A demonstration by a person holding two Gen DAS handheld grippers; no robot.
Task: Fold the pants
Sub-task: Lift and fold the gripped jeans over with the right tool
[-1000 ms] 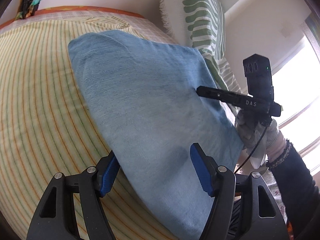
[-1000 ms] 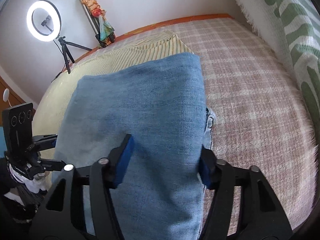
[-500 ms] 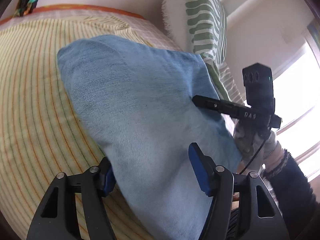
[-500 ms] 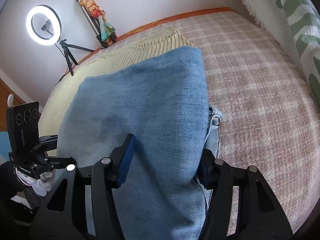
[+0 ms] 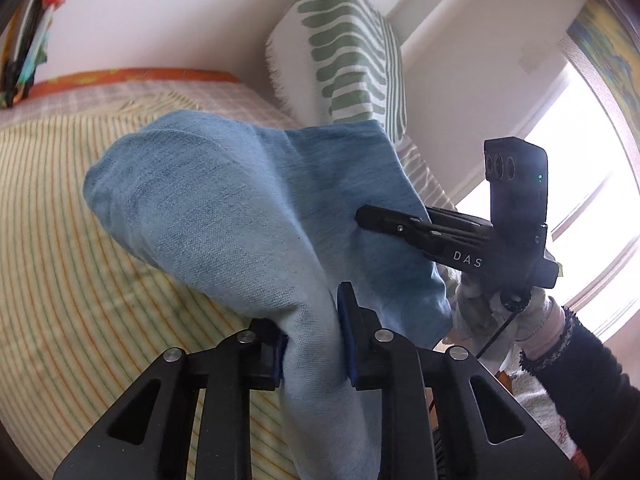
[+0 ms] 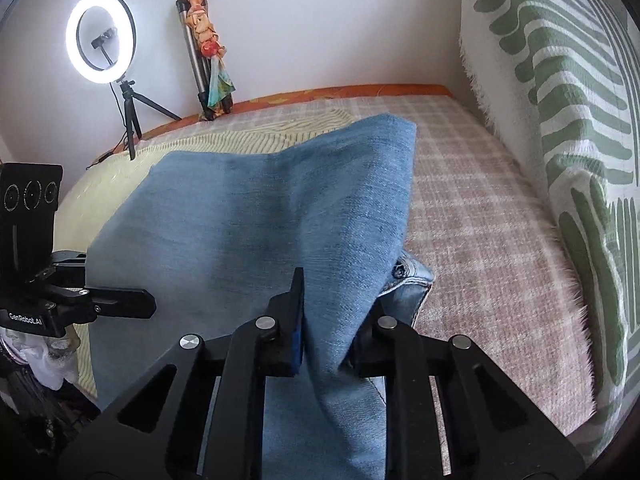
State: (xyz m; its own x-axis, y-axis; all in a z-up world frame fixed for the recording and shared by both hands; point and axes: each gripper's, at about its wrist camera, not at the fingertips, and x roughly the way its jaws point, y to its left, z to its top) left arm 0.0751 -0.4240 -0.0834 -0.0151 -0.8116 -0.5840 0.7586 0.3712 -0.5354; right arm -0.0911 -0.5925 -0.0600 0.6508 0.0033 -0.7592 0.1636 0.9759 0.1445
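Both jaws are closed on denim: our left gripper (image 5: 310,334) pinches a bunched fold of the pants (image 5: 248,216) between its blue pads, and our right gripper (image 6: 330,330) grips another gathered fold of the same cloth. We hold the pants lifted at the near edge, so the fabric rises in a soft hump over the bed (image 6: 480,216) and slopes down toward its far end. Under it lie a yellow striped sheet (image 5: 60,240) on our left side and a pink plaid blanket (image 6: 472,240) on our right. A waistband corner with a button (image 6: 408,276) peeks out just beside our right finger. A green-patterned pillow (image 6: 560,128) stands against the wall, and a ring light (image 6: 100,32) glows in the far corner
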